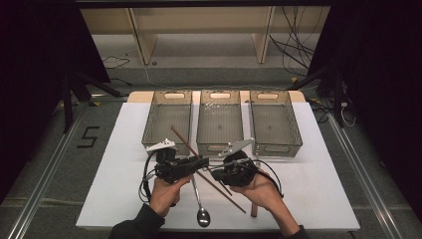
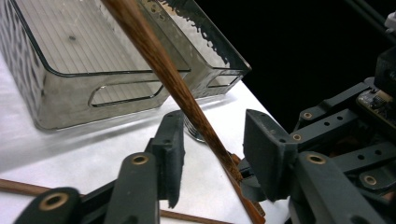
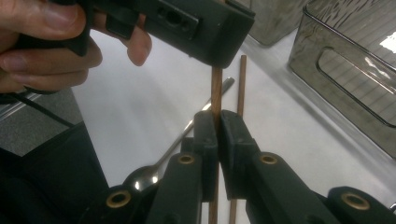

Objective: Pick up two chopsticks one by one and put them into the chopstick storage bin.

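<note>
— Chopstick (image 2: 187,105): where is it?
— I see it slanting over the table (image 1: 124,149), clamped in my right gripper (image 3: 218,126).
— And my left gripper (image 2: 212,144)?
— Chopstick passes between its parted jaws, touching neither; a spoon (image 1: 200,209) lies below.

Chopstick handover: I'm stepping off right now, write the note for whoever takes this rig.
Right gripper: shut on the raised chopstick, holding it near its lower end.
Left gripper: fingers either side of that same chopstick, not pressing yet; open.
On the table: second chopstick and spoon, lying near the front edge.
Three trays at the back; the raised chopstick's tip is over the left one.
Done: one chopstick lifted.
Left: probably finish the handover or drop it into a tray, then the other chopstick and spoon.
</note>
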Motion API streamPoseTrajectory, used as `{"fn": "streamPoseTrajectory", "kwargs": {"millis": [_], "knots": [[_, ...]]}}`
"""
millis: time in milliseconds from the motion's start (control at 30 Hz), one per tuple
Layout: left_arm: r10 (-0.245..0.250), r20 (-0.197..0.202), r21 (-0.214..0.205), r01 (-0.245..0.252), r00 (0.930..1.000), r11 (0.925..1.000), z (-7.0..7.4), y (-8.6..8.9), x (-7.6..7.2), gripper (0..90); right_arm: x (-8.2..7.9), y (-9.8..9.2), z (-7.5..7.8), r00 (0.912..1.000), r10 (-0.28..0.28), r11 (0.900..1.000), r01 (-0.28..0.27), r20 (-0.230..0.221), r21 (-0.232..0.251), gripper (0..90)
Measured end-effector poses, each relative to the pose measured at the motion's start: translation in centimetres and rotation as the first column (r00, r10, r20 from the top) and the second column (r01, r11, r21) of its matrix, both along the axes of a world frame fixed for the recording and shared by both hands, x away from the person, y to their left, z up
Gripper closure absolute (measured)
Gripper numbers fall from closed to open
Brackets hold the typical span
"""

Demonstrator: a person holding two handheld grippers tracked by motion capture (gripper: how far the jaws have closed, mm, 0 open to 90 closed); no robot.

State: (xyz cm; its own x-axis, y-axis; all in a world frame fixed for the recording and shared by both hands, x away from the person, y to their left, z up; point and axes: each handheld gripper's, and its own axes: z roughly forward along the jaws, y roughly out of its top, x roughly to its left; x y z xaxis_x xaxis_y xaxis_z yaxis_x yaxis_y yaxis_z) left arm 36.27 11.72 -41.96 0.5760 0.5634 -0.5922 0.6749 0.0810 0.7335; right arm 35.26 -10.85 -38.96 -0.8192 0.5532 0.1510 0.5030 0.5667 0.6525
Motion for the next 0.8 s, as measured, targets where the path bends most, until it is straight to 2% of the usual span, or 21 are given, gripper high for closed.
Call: {"fn": "streamPoseTrajectory", "kwargs": {"millis": [100, 267, 367, 600, 800], "knots": [[0.002, -0.013, -0.031, -0.002, 0.9999, 0.9995, -0.05, 0.25, 0.11, 63.0, -0.04, 0.05, 0.00, 1.0000, -0.001, 1.0000, 0.001, 0.003, 0.002, 86.1], [-0.002, -0.016, -0.052, 0.002, 0.9999, 0.9986, -0.04, 0.57, 0.22, 67.2, -0.12, 0.21, -0.04, 1.0000, 0.000, 1.0000, 0.000, 0.004, 0.006, 86.2], [0.000, -0.018, -0.066, -0.001, 0.9998, 0.9978, -0.02, 0.72, 0.27, 73.1, -0.15, 0.21, -0.03, 0.9999, 0.006, 0.9999, -0.006, 0.012, 0.016, 86.1], [-0.007, -0.019, -0.092, 0.005, 0.9998, 0.9957, 0.10, 0.91, 0.34, 77.1, -0.24, 0.15, 0.06, 0.9996, 0.014, 0.9995, -0.015, 0.024, 0.029, 86.1], [-0.025, -0.031, -0.138, 0.020, 0.9992, 0.9902, 0.06, 1.07, 0.45, 80.7, -0.25, 0.18, 0.00, 0.9995, 0.015, 0.9989, -0.016, 0.028, 0.043, 86.1]]}}
